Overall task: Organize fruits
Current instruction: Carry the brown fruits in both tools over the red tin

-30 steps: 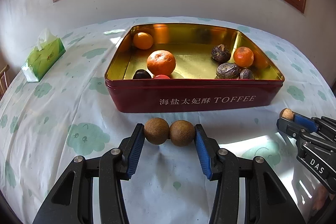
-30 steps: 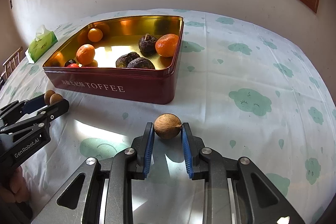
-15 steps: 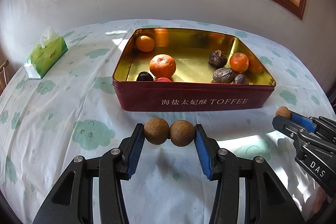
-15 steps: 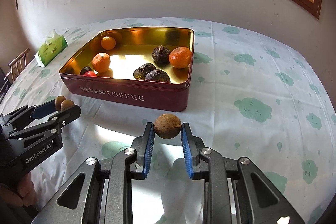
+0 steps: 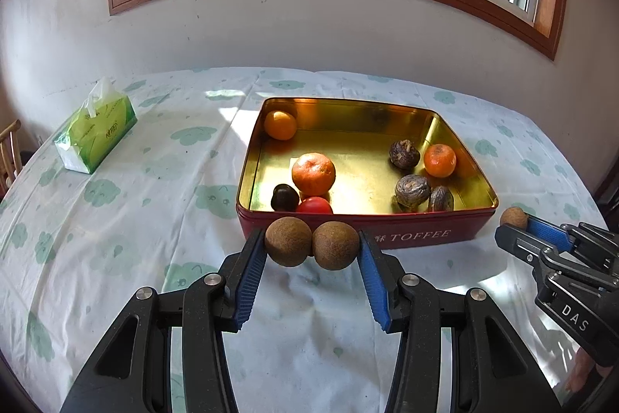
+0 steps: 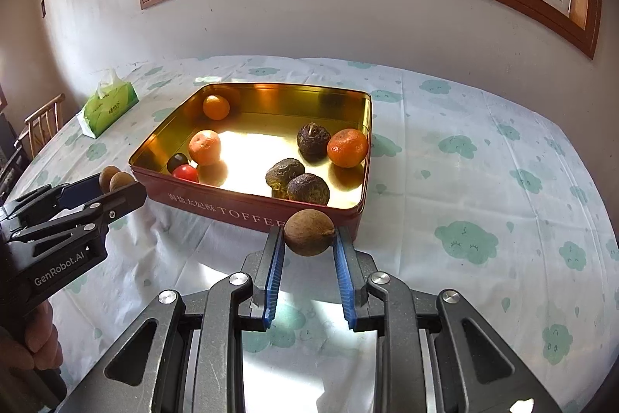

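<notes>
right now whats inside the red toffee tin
Inside the tin: three oranges, three dark wrinkled fruits, a red fruit and a black fruit. Its near wall partly hides the last two.

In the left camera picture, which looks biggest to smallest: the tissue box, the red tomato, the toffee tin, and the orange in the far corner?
1. toffee tin
2. tissue box
3. orange in the far corner
4. red tomato, though the tin's wall hides its lower part, so its rank below the orange is unsure.
</notes>
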The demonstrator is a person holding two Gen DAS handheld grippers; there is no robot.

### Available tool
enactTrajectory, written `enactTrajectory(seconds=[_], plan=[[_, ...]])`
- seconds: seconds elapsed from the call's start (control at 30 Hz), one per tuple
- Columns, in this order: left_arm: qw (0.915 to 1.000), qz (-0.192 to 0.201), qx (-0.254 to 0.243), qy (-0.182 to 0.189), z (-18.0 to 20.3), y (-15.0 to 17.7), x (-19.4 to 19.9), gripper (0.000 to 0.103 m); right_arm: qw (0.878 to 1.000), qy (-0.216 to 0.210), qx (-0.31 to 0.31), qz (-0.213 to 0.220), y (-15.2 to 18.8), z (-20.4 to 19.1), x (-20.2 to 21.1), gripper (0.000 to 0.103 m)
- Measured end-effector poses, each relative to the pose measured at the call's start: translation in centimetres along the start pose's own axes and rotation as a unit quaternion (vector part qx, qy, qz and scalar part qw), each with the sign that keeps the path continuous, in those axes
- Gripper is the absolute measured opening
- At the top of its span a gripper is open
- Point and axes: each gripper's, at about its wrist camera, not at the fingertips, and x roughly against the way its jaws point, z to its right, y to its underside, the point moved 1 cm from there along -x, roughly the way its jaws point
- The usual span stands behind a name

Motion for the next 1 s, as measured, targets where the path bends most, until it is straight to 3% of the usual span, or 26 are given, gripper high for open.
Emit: enactTrajectory(seconds=[0.33,0.5,1.0], plan=[[1.0,-0.001,0.006,-0.002,-1.3,-1.8,-1.2,0.049,1.0,-0.008,0.006,0.01,-2.5,-0.1,-0.8,0.024],[0.9997,-0.019,0.009,0.016,-1.2,-2.9,-2.8,0.049,1.0,-0.013,0.009,0.003,-3.1,-0.3,-2.0,0.024],[0.9991,-0.037,-0.02,-0.002,-0.2,-4.3,-6.9,0.049,1.0,-0.018,0.007,-0.019,-4.8,-0.6,-6.2,0.024]])
